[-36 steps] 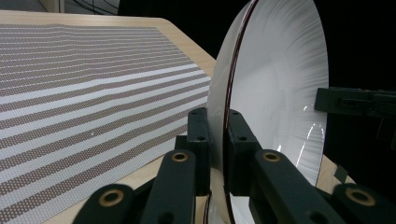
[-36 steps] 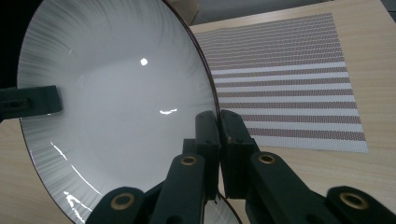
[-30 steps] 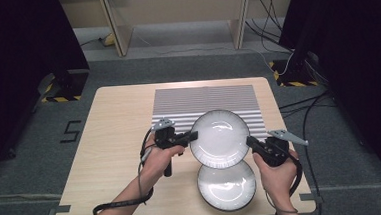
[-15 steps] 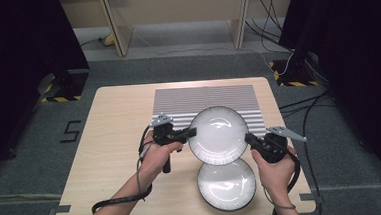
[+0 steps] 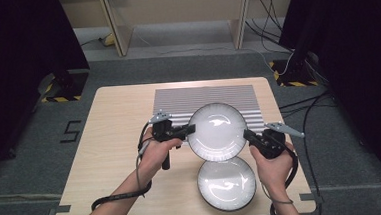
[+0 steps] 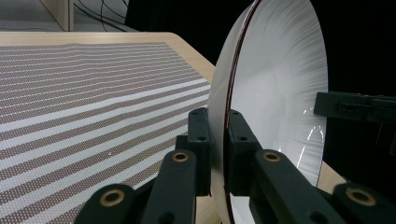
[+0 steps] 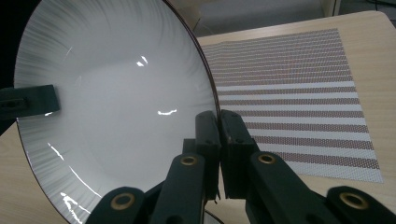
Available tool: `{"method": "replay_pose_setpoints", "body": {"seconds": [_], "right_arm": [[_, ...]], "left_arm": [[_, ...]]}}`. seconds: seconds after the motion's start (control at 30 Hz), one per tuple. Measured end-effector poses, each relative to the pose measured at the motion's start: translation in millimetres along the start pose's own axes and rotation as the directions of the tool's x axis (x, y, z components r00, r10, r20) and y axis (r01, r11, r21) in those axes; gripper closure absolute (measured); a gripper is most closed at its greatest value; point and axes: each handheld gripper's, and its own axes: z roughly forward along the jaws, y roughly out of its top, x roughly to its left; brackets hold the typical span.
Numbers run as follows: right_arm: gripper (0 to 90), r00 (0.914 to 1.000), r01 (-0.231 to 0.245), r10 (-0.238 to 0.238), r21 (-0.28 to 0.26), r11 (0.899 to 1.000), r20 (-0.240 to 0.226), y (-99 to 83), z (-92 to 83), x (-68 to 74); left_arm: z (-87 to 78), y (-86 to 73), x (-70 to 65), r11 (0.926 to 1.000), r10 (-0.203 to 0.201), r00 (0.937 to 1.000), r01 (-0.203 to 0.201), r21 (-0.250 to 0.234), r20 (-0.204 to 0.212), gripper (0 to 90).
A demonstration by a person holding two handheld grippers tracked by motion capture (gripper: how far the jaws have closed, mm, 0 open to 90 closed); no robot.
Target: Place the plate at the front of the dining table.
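Two grippers are holding up one plate.
The left gripper [image 5: 189, 131] and right gripper [image 5: 248, 135] are pinching the upper plate [image 5: 217, 131] by its rim; a slipping edge could be dropping it onto the near plate [image 5: 227, 184].

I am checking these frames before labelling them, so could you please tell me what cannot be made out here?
- Lower plate, high view: its far rim is hidden under the held plate.
- Held plate, left gripper view: its lower edge is cut off by the frame and the left claw.
- Held plate's underside, right gripper view: it faces away.
- Striped mat, high view: the held plate covers its near right part.
- Right claw, right gripper view: its pads hide the rim they clamp.
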Motion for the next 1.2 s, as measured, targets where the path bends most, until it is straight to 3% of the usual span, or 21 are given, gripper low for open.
{"method": "replay_pose_setpoints", "body": {"seconds": [1.2], "right_arm": [[87.3,0.9997,-0.021,0.021,0.000,1.000,0.009,0.5,18.6,-0.2]], "left_arm": [[9.4,2.6,14.8,0.9999,-0.008,0.9996,0.008,0.009,-0.026,82.8]]}}
